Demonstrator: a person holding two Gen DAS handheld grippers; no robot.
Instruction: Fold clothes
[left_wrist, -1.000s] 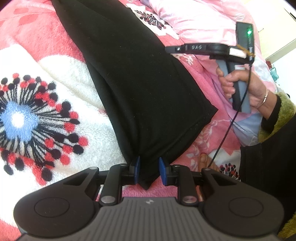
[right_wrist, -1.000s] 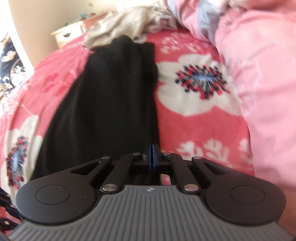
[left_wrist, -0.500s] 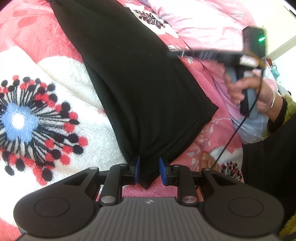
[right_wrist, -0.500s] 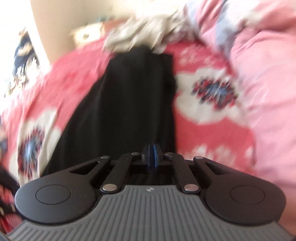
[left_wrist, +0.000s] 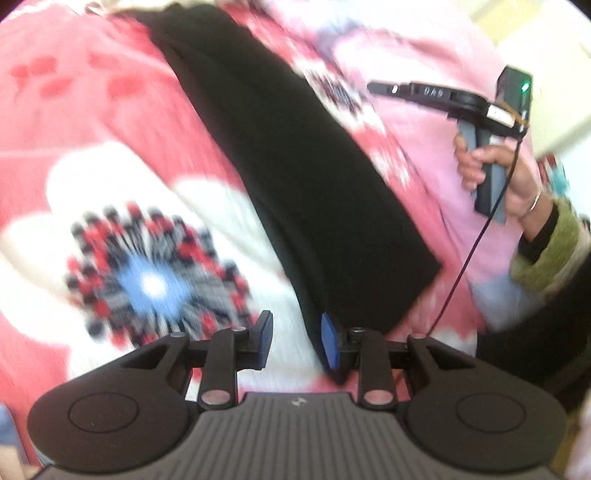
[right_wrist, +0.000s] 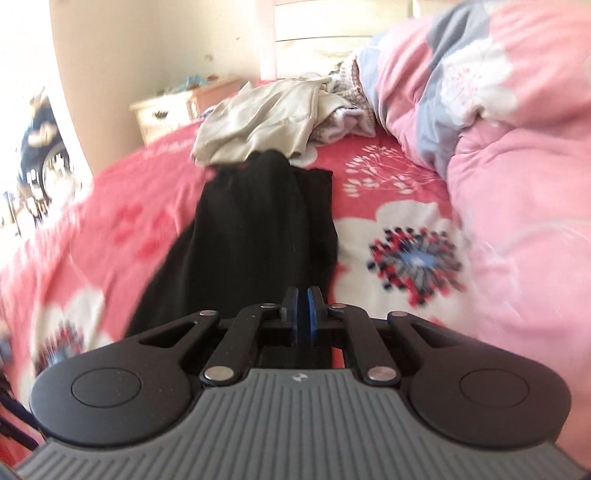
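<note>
A long black garment (left_wrist: 295, 166) lies folded lengthwise in a diagonal strip on the flowered bedspread (left_wrist: 110, 184). My left gripper (left_wrist: 297, 339) hovers at its near corner with the jaws opening. Only white blanket shows between the blue pads, and the garment's edge passes just behind the right pad (left_wrist: 330, 341). A hand (left_wrist: 491, 173) holds my right gripper (left_wrist: 373, 87) in the air to the right of the garment, with nothing in it. In the right wrist view its pads (right_wrist: 303, 314) stand almost together, shut, above the near end of the black garment (right_wrist: 258, 229).
A crumpled pile of beige clothes (right_wrist: 266, 118) lies at the garment's far end. A puffy pink and grey quilt (right_wrist: 517, 184) fills the right side of the bed. A nightstand (right_wrist: 166, 114) and a wall stand beyond the bed.
The left gripper has let go of the garment's corner, opened and shifted left of it. The right gripper has risen and tilted up, bringing the far wall into view.
</note>
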